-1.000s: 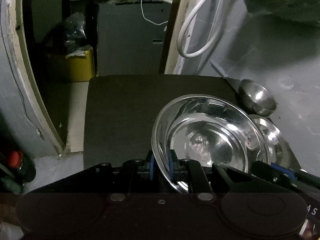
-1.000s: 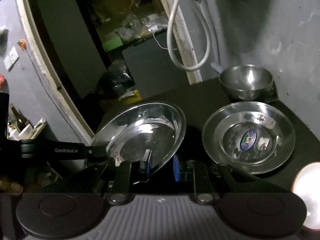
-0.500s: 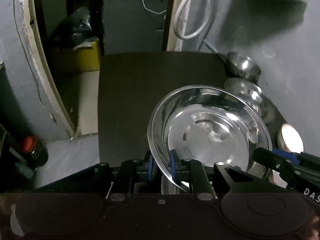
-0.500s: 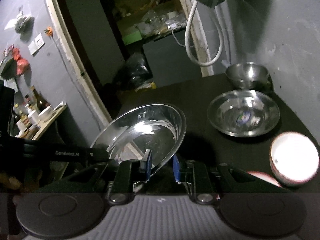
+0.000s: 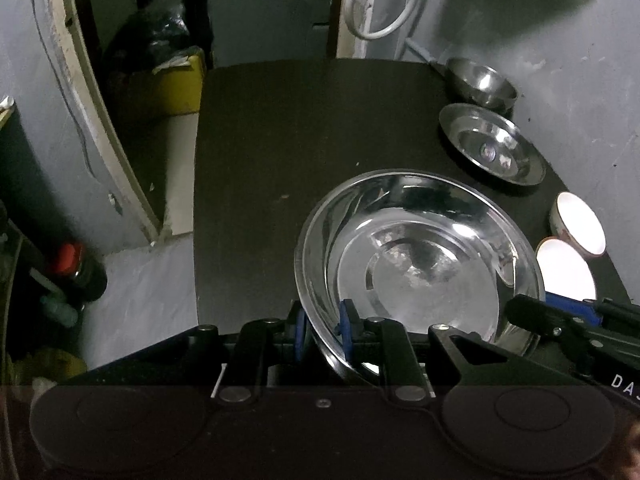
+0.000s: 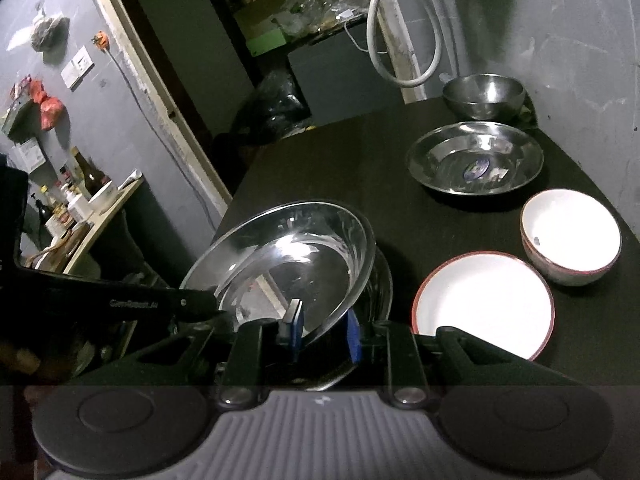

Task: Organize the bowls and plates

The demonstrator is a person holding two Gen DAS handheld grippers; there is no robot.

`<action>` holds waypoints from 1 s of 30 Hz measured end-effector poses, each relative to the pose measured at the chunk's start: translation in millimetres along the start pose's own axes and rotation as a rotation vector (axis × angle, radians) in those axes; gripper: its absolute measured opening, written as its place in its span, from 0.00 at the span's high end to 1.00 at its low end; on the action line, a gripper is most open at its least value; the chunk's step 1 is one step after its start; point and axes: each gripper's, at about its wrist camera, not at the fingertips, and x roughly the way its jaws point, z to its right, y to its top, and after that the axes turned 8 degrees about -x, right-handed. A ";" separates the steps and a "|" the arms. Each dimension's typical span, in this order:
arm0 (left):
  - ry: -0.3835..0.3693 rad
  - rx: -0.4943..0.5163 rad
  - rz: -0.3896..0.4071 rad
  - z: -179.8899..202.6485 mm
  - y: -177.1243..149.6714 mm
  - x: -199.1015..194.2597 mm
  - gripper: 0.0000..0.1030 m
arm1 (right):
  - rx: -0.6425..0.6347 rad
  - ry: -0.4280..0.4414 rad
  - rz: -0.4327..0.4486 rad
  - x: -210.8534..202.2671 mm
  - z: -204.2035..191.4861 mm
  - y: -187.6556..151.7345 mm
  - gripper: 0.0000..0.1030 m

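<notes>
Now I hold the large steel plate (image 5: 420, 264) empty and tilted above the near table (image 5: 280, 160), left gripper (image 5: 322, 330) and right gripper (image 6: 322, 330) each clamped narrowly on its rim. Since a second ago it has come nearer, revealing the white plate (image 6: 484, 304) and white bowl (image 6: 572, 236), both empty, at right.

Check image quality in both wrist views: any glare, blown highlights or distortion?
Left wrist: dim room, fisheye bending the door frame, the white bowls blown out. Right wrist: white plate overexposed, glare streaks on the held steel plate; no motion blur evident.
</notes>
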 end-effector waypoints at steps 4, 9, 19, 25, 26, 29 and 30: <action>0.013 -0.002 -0.012 0.3 -4.1 0.7 0.81 | -0.005 0.009 -0.012 0.5 -0.5 -1.0 0.75; 0.014 -0.015 -0.040 1.1 -7.1 4.4 0.78 | -0.010 0.014 -0.022 1.1 -0.2 -1.3 0.72; 0.026 0.000 -0.057 6.0 -10.1 11.1 0.78 | -0.012 -0.014 -0.045 5.5 -1.5 -3.7 0.71; 0.035 0.001 -0.062 8.2 -9.3 12.6 0.74 | -0.010 -0.010 -0.042 3.6 -3.6 -4.9 0.61; 0.036 0.001 -0.060 6.8 -9.1 11.2 0.73 | -0.010 -0.009 -0.042 3.2 -3.6 -5.1 0.61; 0.048 -0.005 -0.055 7.1 -7.6 10.7 0.67 | -0.009 -0.011 -0.042 2.6 -3.6 -5.7 0.59; 0.052 -0.007 -0.053 6.8 -7.1 10.0 0.61 | -0.008 -0.013 -0.044 2.4 -3.2 -5.8 0.53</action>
